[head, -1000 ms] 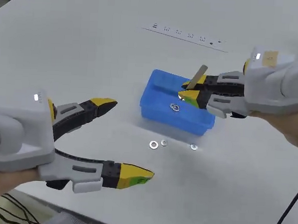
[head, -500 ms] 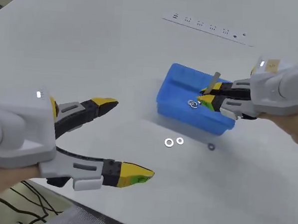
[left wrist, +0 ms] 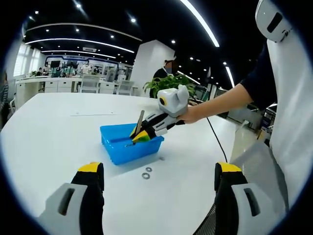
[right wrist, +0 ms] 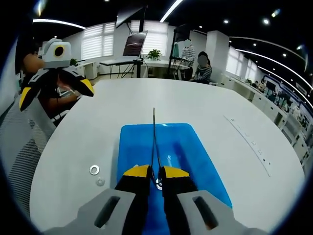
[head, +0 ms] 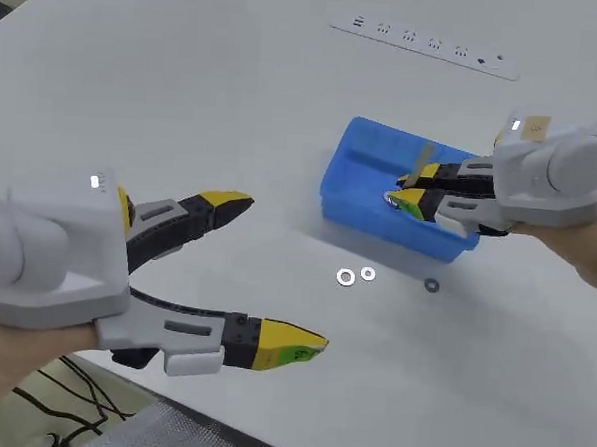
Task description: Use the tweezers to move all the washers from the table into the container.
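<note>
three washers (head: pixel 347 277) lie on the white counter (head: pixel 185 97) in the head view, in front of the blue container (head: pixel 366 172): two sit just beside each other, and the third (head: pixel 431 286) lies apart from them, to the right. none of them touches the container.

we see the right claw (head: pixel 400 194) hanging over the container's near right part, its jaws drawn narrow and pinched on the tweezers (head: pixel 418 168). the tweezers' flat grey end sticks up and back from the jaws. in the right gripper view the tweezers run forward as a thin line over the blue floor, and something small and shiny sits between the yellow tips; we cannot tell whether it is a washer.

the left claw (head: pixel 281 273) hovers above the counter, well apart from the container, with its jaws spread wide and nothing between them. in the left gripper view the pair of washers shows ahead of it, between its jaws and the container.

a white power strip (head: pixel 428 45) lies at the far side of the counter.
</note>
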The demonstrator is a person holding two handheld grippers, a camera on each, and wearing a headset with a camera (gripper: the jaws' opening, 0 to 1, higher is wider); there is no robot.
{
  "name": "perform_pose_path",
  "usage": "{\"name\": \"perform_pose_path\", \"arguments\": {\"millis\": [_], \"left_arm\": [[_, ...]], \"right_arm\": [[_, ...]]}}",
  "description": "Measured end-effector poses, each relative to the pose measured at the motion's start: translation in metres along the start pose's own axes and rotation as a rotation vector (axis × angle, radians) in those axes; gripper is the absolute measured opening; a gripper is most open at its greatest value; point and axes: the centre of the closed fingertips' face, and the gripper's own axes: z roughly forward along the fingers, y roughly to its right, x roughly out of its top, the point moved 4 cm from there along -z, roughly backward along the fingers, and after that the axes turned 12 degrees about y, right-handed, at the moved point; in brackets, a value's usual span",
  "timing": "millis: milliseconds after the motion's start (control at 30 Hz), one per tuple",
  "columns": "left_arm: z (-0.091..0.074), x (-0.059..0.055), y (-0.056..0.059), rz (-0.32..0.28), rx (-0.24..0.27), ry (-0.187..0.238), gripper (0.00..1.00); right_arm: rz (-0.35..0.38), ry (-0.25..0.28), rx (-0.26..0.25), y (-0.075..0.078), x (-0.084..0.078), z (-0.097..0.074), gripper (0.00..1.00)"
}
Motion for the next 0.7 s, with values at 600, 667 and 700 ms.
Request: {"name": "perform_pose_path", "arguments": {"millis": [600, 667, 700], "left_arm": [[0.010, 0.008, -0.001, 0.015, -0.018, 0.017, 0.99], [0.014, 0.016, -0.005, 0.011, -0.019, 0.046, 0.99], [0.017, 0.020, -0.006, 0.008, -0.023, 0.062, 0.99]], "right_arm": [[-0.009, 0.038, -0.056, 0.008, 0.019, -0.017, 0.08], [-0.003, 0.047, -0.065, 0.008, 0.022, -0.019, 0.08], [-0.003, 0.048, -0.064, 0.007, 0.023, -0.020, 0.08]]}}
